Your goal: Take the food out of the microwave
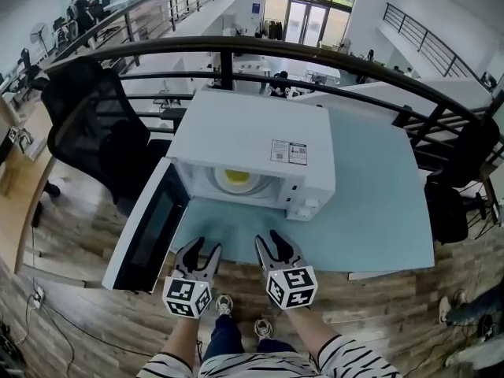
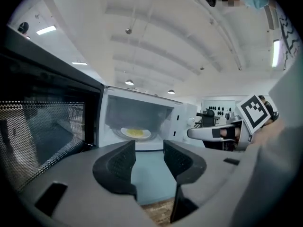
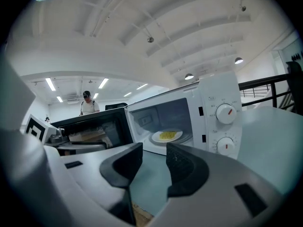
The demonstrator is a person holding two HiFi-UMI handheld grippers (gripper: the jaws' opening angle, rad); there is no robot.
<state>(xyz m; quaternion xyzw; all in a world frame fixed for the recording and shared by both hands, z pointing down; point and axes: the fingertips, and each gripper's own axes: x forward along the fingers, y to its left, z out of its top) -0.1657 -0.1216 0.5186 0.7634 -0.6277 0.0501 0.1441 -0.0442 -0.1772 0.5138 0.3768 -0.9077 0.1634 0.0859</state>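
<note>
a: where is the food (image 1: 235,179)?
b: it's yellow, on a white plate (image 1: 236,184) inside the microwave (image 1: 260,136), about mid-cavity. nothing touches it.
a: and the door (image 1: 146,228)?
b: swung wide open to the left, with its dark mesh window showing.
a: where does the microwave sit?
b: on the far left part of a pale teal table (image 1: 378,211). the panel (image 3: 222,126) with two white dials is on its right side.
a: left gripper (image 1: 205,247)?
b: at the table's near edge, in front of the open cavity and pointing at it. its claw is spread, and between the jaws there is only bare table top and a strip of wood floor. it is well short of the plate.
a: right gripper (image 1: 267,238)?
b: just beside the left one, on its right, also at the near edge and aimed at the microwave. its jaws stand apart with nothing between them.
a: anything else around?
b: a black chair (image 1: 87,124) is left of the microwave and a dark railing (image 1: 315,53) runs beyond the table. in the right gripper view a person (image 3: 87,104) in a dark cap stands far off past the door.
</note>
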